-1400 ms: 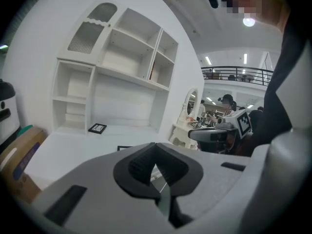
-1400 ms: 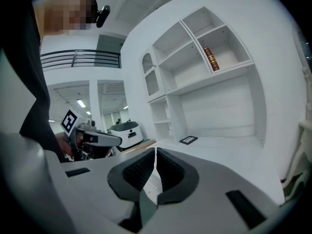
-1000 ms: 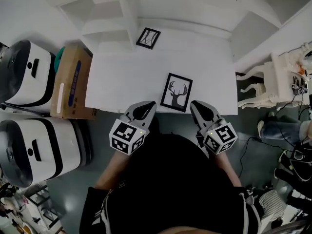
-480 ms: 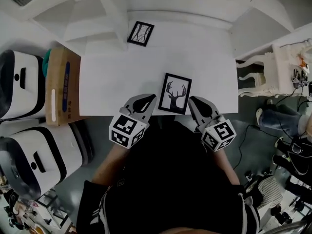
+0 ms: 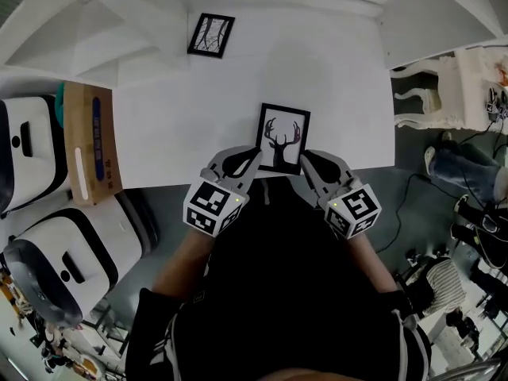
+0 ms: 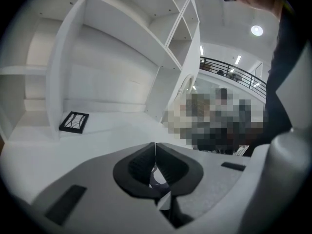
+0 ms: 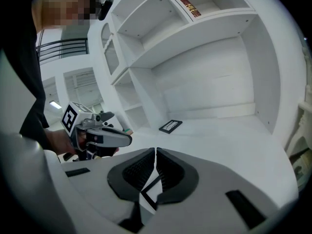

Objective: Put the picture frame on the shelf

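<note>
White counter point(image 5: 341, 94) runs below the shelf point(image 5: 79, 42); I see the picture frame point(image 5: 283, 138) lying flat at its near edge. Left hand-held gripper point(image 5: 255, 154) and right hand-held gripper point(image 5: 303, 157) flank its lower corners, both pressed together, empty.
</note>
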Motion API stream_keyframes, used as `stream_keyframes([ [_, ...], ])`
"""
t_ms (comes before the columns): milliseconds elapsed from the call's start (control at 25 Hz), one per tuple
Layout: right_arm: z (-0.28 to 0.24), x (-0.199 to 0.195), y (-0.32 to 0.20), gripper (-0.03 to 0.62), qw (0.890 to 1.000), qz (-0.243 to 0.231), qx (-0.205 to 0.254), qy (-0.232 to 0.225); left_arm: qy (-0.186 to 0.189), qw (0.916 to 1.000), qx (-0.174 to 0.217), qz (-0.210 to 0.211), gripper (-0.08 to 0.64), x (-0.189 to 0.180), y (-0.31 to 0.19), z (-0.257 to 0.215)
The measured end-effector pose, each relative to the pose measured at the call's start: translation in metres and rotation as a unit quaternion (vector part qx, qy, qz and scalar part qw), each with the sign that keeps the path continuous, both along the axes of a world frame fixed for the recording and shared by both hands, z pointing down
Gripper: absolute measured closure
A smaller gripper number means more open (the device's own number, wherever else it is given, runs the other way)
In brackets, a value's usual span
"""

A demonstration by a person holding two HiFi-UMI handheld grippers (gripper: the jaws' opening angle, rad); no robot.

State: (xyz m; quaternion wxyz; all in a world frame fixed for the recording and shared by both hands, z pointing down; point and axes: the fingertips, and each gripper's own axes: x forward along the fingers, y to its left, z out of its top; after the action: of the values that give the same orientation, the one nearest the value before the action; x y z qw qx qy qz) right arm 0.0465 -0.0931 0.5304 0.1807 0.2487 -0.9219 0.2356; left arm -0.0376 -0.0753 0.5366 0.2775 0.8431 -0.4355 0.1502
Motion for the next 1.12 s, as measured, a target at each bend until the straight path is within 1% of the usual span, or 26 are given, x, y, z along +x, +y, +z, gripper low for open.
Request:
stream_keyframes([
  [160, 0.023, 0.000, 0.004, 0.571, 1.000, -0.007, -0.028, 0.010, 0.001, 0.9995, -0.026, 0.016, 0.549, 0.010, 0.000, 0.023],
  [360, 0.044, -0.004, 0.010, 0.571, 0.999, -0.019, -0.050, 0.010, -0.013, 0.9978, -0.062, 0.018, 0.489, 0.012, 0.000, 0.056],
  [440, 0.054, -0.004, 0.012, 0.571, 0.998, -0.020, -0.061, 0.011, -0.024, 0.9956, -0.088, 0.020, 0.463, 0.011, 0.000, 0.073],
  [520, 0.063, -0.002, 0.013, 0.571, 0.997, -0.019, -0.072, 0.013, -0.037, 0.9924, -0.115, 0.024, 0.459, 0.010, 0.002, 0.092],
  [600, 0.071, 0.000, 0.012, 0.571, 0.997, -0.016, -0.079, 0.012, -0.049, 0.9894, -0.134, 0.025, 0.441, 0.009, 0.002, 0.108],
  [800, 0.083, 0.006, 0.012, 0.571, 0.996, -0.011, -0.086, 0.009, -0.058, 0.9848, -0.162, 0.021, 0.424, 0.006, 0.000, 0.136],
  [920, 0.090, 0.013, 0.012, 0.571, 0.996, -0.002, -0.093, 0.007, -0.065, 0.9823, -0.174, 0.020, 0.394, 0.007, -0.001, 0.149],
  [1000, 0.093, 0.016, 0.013, 0.571, 0.995, 0.003, -0.096, 0.004, -0.073, 0.9799, -0.184, 0.021, 0.376, 0.007, 0.000, 0.157],
  [1120, 0.091, 0.019, 0.013, 0.571, 0.995, 0.008, -0.096, 0.000, -0.079, 0.9754, -0.205, 0.019, 0.373, 0.007, 0.002, 0.173],
])
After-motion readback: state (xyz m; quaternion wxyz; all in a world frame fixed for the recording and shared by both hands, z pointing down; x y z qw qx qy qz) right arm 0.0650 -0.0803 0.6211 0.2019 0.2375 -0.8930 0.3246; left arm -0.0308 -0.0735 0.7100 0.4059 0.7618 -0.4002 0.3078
